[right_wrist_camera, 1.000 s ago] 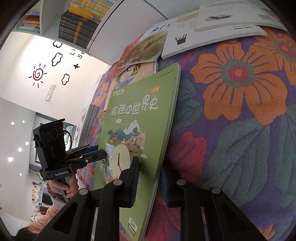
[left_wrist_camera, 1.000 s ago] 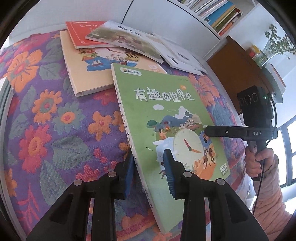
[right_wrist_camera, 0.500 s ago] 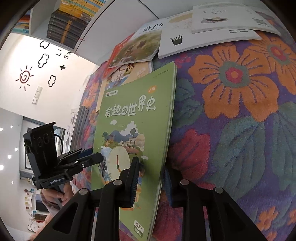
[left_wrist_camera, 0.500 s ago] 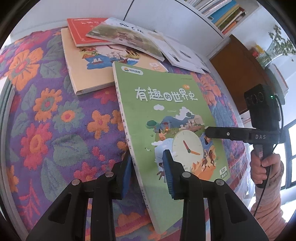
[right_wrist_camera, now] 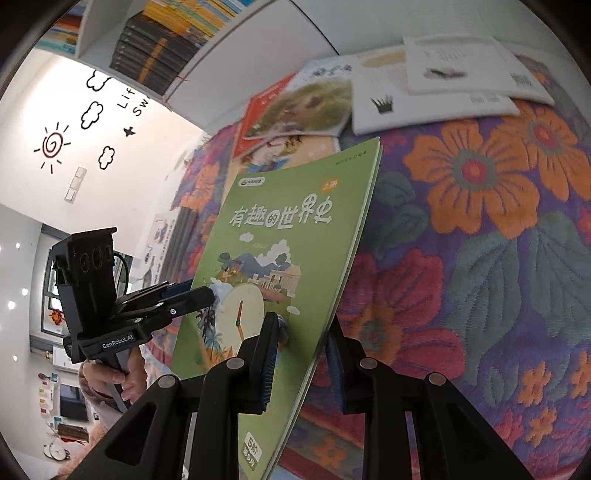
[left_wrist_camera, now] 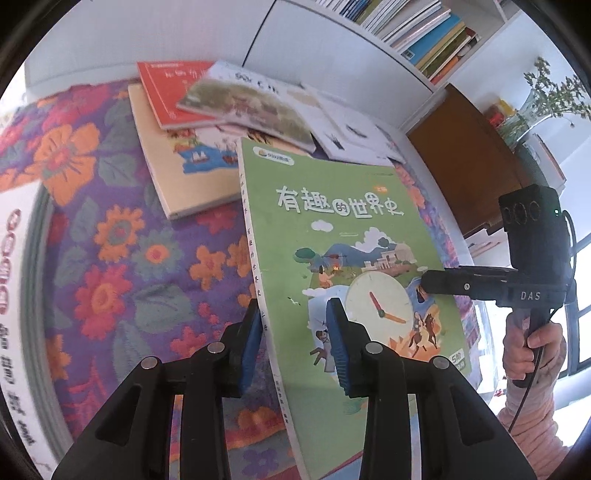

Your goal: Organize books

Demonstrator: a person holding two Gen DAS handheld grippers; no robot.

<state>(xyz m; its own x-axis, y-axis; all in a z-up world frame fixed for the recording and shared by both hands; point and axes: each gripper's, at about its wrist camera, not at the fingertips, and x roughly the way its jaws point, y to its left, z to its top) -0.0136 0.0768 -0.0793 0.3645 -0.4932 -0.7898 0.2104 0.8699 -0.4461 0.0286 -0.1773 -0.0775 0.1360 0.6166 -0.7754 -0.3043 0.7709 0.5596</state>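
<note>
A green book (left_wrist_camera: pixel 343 236) with a clock on its cover is held up off the flowered cloth. My left gripper (left_wrist_camera: pixel 293 332) is shut on the green book at its spine edge. My right gripper (right_wrist_camera: pixel 301 354) is shut on the same book (right_wrist_camera: pixel 284 236) at its opposite page edge. Each gripper shows in the other's view: the right one (left_wrist_camera: pixel 428 282) and the left one (right_wrist_camera: pixel 207 295). The book bends slightly between them.
Several other books lie in a loose pile at the back of the table: a tan one (left_wrist_camera: pixel 177 173), a red one (left_wrist_camera: pixel 166 88), a picture book (left_wrist_camera: pixel 251 103) and white ones (right_wrist_camera: pixel 432 99). Flowered cloth (left_wrist_camera: pixel 110 258) covers the table. Bookshelves (left_wrist_camera: pixel 413 29) stand behind.
Both grippers have raised the green book off the cloth and toward the cameras. A white printed edge has come into view at the left of the left wrist view.
</note>
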